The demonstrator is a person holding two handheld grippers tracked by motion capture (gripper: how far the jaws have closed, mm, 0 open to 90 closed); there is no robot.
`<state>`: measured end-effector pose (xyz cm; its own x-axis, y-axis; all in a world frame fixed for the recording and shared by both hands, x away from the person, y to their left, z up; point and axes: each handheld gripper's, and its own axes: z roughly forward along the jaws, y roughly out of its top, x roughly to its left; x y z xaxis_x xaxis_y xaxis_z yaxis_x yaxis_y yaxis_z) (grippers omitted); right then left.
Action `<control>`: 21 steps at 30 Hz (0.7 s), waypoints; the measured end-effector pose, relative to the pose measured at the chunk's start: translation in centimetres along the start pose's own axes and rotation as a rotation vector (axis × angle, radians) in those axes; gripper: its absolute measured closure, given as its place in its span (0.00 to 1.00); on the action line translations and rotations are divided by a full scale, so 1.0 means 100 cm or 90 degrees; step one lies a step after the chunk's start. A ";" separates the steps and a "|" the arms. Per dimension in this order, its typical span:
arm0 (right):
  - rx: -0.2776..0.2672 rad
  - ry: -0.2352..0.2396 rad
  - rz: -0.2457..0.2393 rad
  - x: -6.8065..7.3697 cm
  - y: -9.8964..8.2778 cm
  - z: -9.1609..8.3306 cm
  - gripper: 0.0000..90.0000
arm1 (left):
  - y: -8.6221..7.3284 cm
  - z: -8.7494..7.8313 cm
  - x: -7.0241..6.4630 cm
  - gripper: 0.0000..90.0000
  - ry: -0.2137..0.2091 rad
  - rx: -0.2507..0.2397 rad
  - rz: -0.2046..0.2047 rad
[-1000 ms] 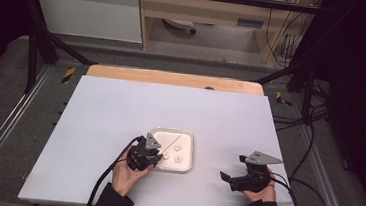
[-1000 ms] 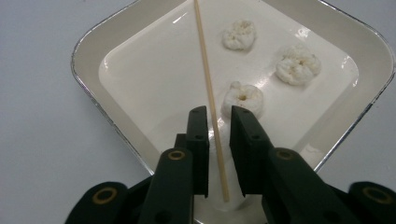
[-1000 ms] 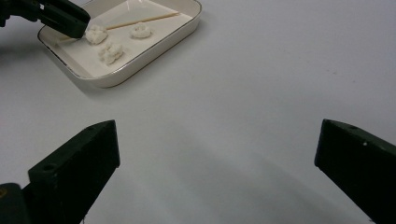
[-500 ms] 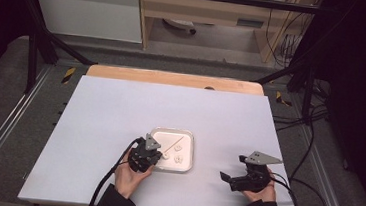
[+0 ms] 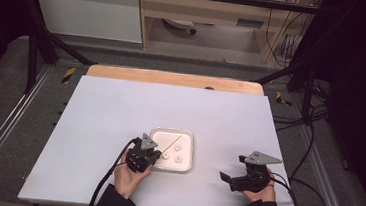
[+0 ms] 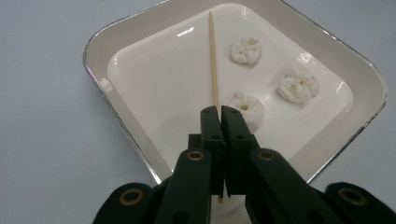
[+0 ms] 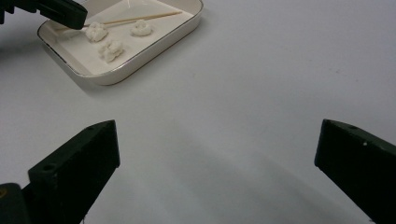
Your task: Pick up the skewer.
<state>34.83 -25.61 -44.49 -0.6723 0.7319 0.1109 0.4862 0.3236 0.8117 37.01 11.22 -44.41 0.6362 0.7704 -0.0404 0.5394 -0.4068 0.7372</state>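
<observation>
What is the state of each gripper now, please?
Left gripper: closed on the wooden skewer in the white tray.
Right gripper: open, holding nothing, above the table.

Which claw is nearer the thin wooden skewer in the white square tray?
Left. The left claw is shut on the thin wooden skewer's near end inside the white square tray. The right claw rests open on the table, well off to the tray's right.

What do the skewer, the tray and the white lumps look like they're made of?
Skewer: thin, pale tan and matte, pointed at the far end, so probably bamboo or wood. Tray: glossy white with a bright metallic rim line, likely glazed ceramic or enamel. White lumps: crinkled and matte, seemingly soft; what they are made of is unclear.
</observation>
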 end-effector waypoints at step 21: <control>0.011 -0.006 -0.028 0.003 0.004 0.003 0.01 | 0.003 -0.020 0.010 0.99 -0.024 -0.050 -0.006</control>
<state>34.95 -25.13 -44.31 -0.6877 0.7226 0.0699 0.4663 0.3658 0.8055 36.69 12.82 -42.87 0.6525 0.7543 -0.0723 0.5013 -0.3581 0.7877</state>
